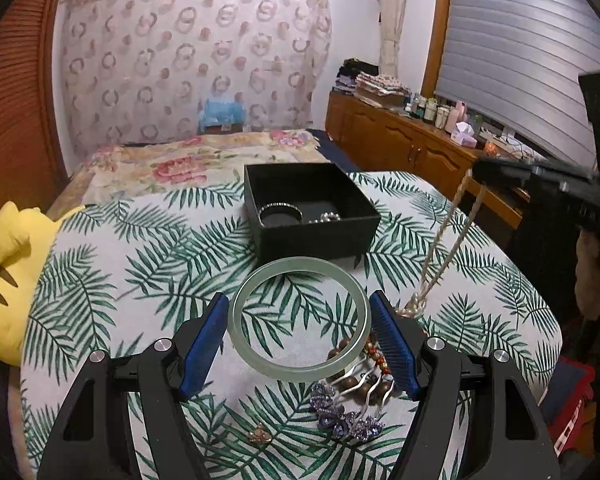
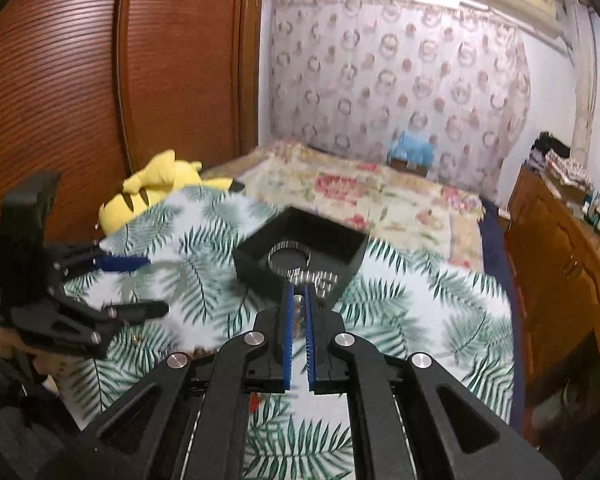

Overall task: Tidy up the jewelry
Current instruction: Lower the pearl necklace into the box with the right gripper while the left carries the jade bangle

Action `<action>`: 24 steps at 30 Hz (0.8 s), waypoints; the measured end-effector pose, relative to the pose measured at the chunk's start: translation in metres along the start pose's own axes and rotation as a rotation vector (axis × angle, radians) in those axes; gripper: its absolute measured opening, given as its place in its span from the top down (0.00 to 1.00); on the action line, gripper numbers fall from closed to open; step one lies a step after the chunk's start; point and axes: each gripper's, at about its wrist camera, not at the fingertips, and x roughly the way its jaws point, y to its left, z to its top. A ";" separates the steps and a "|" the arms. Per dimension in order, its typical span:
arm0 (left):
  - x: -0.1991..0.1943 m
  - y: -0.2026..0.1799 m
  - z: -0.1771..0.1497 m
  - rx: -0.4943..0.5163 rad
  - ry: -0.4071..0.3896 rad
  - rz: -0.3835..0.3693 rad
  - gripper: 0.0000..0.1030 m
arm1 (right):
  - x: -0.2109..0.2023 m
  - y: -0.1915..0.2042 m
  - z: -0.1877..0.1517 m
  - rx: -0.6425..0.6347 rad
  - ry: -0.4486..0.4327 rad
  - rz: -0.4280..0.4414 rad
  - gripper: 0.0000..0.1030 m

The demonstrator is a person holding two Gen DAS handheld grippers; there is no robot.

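Observation:
My left gripper (image 1: 298, 298) holds a pale green bangle (image 1: 300, 263) flat between its blue pads, just in front of the black box (image 1: 320, 240). A silver bangle (image 1: 280, 212) and silver beads (image 1: 329, 217) lie in the box. Off to the right, my right gripper (image 1: 478, 168) is shut on a pearl necklace (image 1: 416, 302) that hangs down to the cloth. In the right wrist view the right gripper (image 2: 299, 286) pinches the pearls (image 2: 298, 304) above the near edge of the box (image 2: 256, 268). The left gripper (image 2: 140, 284) shows there at the left, blurred.
A wooden bead bracelet (image 1: 364, 390), a purple flower hair comb (image 1: 344, 416) and a small brooch (image 1: 260, 436) lie on the leaf-print cloth (image 1: 140, 280). A yellow plush toy (image 1: 8, 280) sits at the left edge. A bed lies behind and wooden cabinets (image 1: 400, 140) stand at the right.

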 end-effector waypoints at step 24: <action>0.005 0.008 0.036 0.025 -0.049 0.027 0.33 | -0.005 -0.019 0.108 -0.034 -0.131 -0.050 0.94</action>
